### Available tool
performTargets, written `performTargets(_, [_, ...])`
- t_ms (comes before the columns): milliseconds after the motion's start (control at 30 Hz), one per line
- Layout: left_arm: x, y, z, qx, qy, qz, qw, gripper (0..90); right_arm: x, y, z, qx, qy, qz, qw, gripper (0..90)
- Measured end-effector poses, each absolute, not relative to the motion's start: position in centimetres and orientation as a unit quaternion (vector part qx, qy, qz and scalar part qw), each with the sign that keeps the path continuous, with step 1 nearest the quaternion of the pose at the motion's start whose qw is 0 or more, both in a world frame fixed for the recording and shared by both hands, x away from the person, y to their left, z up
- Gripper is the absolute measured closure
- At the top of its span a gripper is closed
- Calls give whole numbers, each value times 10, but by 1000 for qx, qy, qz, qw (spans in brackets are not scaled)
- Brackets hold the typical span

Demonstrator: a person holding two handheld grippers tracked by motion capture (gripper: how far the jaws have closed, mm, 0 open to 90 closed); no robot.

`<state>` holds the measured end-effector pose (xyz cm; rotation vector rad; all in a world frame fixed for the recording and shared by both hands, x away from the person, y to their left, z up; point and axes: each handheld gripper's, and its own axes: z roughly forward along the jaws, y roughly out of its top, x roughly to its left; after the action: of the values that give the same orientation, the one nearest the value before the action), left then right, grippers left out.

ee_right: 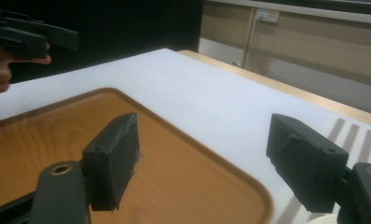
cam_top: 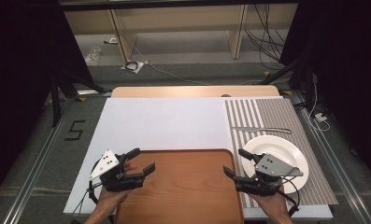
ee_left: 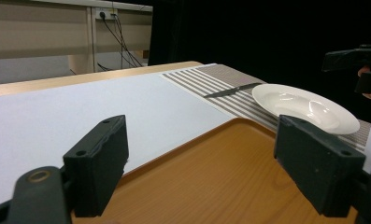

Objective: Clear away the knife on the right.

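A: Flat brown wooden tray with rounded corners, lying at the near edge of the white table sheet, right between the two hands.

B: And the left black two-jaw gripper?

A: Hovering over the tray's left edge, jaws wide apart, nothing held. In the left gripper view, the same open jaws, with the tray's wood below and between them.

B: Same for the right black two-jaw gripper?

A: Yes. Over the tray's right edge, jaws spread wide, gripping nothing. In the right gripper view, the tray's rounded far corner just under the jaws.

B: Which way round is the tray?

A: Long side running left to right, so one short end under each gripper. Both about as near. Probably a two-handed lift, one gripper pinching each end rim.

B: Anything else close by?

A: Round white deep plate on the grey striped place mat, just beside the right gripper and right of the tray, not touching it. Silver table knife lying crosswise on the mat, beyond the plate. Best to keep the right gripper off the plate while closing on the rim.
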<state>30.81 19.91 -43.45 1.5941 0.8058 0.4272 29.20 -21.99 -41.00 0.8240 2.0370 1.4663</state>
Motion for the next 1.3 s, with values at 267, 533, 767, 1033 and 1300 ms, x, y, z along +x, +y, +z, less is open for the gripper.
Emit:
performTargets(267, [308,199,-435,689,349,184,607,178,299,-232,-405,314,747,516,278,271])
performTargets(533, [309,200,-435,688,352,185,607,178,315,-254,-391,321,767,470,297,275])
performTargets(767, [309,200,-436,689,354,186,604,178,328,-283,-377,340,783,425,302,276])
performTargets(1033, [310,200,-436,690,355,188,602,178,343,-311,-369,352,803,368,309,292])
performTargets(1300, [310,201,-436,688,356,188,603,178,367,-317,-367,357,823,326,297,292])
